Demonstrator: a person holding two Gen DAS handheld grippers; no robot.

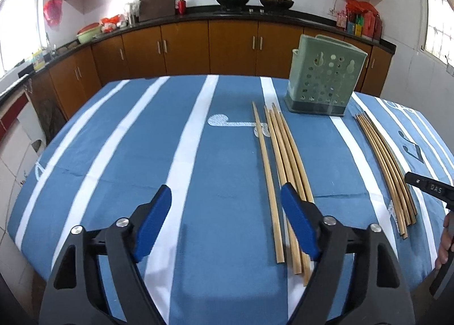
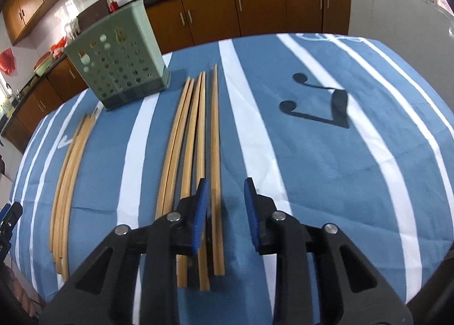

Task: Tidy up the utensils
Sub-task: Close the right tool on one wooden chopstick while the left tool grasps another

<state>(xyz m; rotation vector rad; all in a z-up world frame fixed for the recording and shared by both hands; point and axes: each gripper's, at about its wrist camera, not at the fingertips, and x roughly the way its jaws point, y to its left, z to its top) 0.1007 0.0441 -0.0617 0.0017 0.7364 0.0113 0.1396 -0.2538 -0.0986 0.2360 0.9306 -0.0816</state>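
Note:
Two groups of wooden chopsticks lie on the blue striped tablecloth. The left group lies beside my open, empty left gripper, its right finger over them; it also shows in the right wrist view. The right group lies under my right gripper, which is open; its outermost chopstick runs between the jaws, the rest to their left. A green perforated utensil holder stands upright at the table's far side, also in the right wrist view.
The round table has its edge near on all sides. Kitchen cabinets and a dark counter with woks run behind. The right gripper's body shows at the right edge of the left wrist view.

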